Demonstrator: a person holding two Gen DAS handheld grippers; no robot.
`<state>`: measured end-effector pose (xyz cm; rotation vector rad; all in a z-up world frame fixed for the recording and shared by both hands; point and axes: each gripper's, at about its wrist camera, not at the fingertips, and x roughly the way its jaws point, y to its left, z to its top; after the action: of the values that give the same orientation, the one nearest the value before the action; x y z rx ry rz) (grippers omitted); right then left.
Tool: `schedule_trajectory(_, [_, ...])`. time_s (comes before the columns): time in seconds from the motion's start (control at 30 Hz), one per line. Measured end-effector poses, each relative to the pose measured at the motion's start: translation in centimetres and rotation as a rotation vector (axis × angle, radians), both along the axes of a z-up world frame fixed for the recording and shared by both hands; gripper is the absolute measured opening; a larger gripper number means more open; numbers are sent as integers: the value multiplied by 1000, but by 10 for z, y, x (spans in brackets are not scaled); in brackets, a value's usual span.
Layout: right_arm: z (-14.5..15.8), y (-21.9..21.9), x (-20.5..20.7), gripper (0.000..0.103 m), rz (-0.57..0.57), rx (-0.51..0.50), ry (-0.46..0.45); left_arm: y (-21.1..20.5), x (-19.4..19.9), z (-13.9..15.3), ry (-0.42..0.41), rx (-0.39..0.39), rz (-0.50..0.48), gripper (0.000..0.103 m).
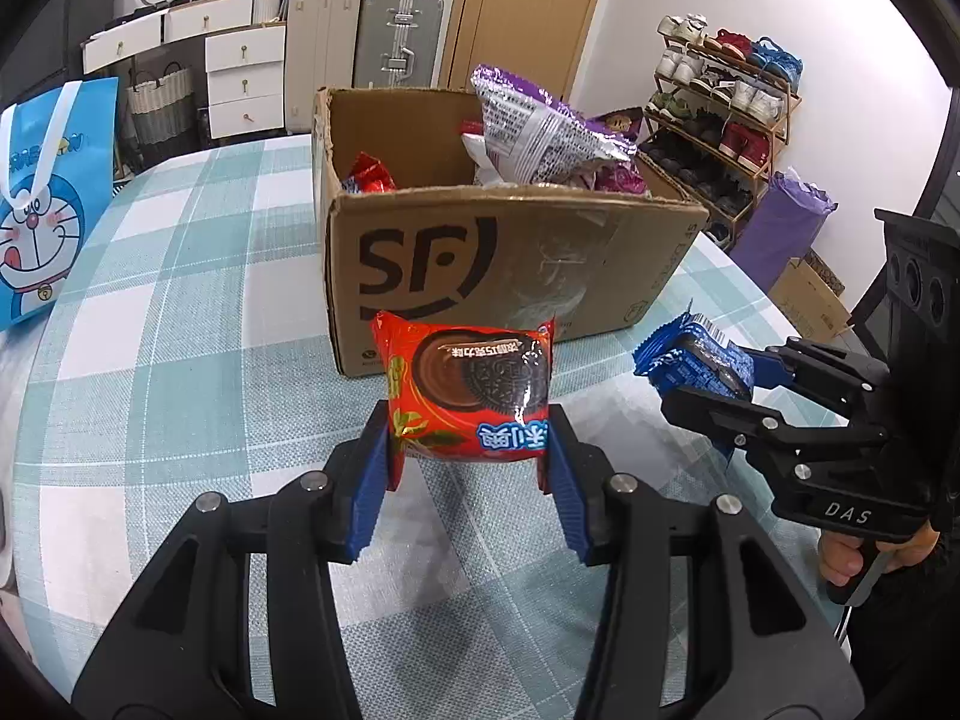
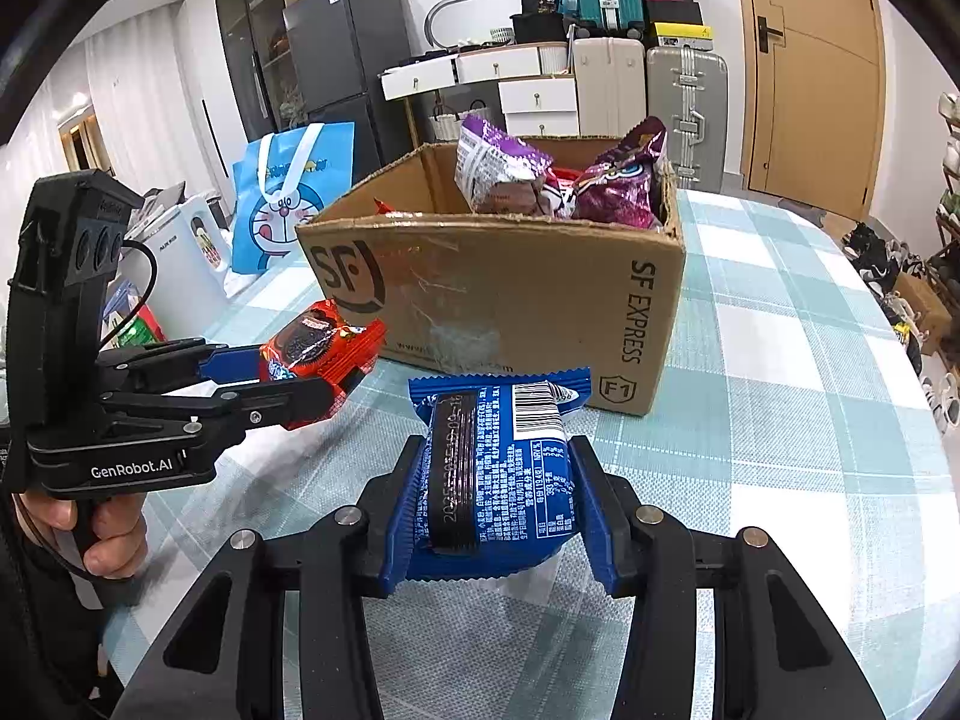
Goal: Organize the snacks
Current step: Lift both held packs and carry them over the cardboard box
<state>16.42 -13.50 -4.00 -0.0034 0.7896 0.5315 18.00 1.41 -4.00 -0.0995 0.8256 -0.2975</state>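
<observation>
My left gripper (image 1: 468,456) is shut on a red cookie packet (image 1: 465,387), held above the checked tablecloth just in front of the cardboard box (image 1: 510,276). In the right wrist view the same red cookie packet (image 2: 318,348) sits in the left gripper (image 2: 300,384) at the left. My right gripper (image 2: 495,510) is shut on a blue cookie packet (image 2: 498,474), also short of the cardboard box (image 2: 510,300). From the left wrist view, the blue cookie packet (image 1: 696,360) shows at the right in the right gripper (image 1: 714,384). Purple snack bags (image 1: 540,132) and a red one fill the box.
A blue cartoon gift bag (image 1: 48,204) stands at the table's left. Behind the table are white drawers (image 1: 246,84), suitcases (image 1: 396,36) and a wooden door. A shoe rack (image 1: 720,102) stands to the right. A hand (image 2: 102,534) grips the left tool's handle.
</observation>
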Motion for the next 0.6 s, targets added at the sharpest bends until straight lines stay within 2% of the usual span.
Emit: schedule_trajectory(0.6, [27, -27, -10, 47, -36, 86, -79, 3, -15, 38, -94, -8, 41, 45])
